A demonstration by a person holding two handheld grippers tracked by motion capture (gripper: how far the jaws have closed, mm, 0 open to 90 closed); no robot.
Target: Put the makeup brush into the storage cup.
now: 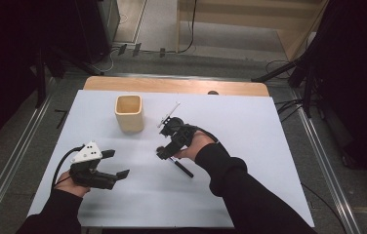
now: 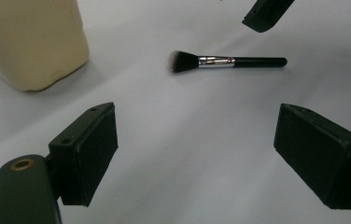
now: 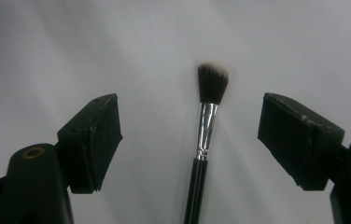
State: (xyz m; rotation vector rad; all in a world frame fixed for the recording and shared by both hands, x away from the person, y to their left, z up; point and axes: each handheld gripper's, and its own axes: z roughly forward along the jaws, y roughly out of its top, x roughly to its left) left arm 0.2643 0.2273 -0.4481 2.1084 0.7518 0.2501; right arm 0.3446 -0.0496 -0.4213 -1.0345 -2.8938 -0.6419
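Right gripper point(image 3: 190, 135) hovers open astride the makeup brush point(image 3: 205, 140) on the counter point(image 1: 250, 126); next, judged: lower, close on the handle; left gripper point(image 2: 197, 154) waits open

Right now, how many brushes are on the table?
1. The makeup brush lies flat on the white table, between the right gripper's open jaws, right of the cream cup.
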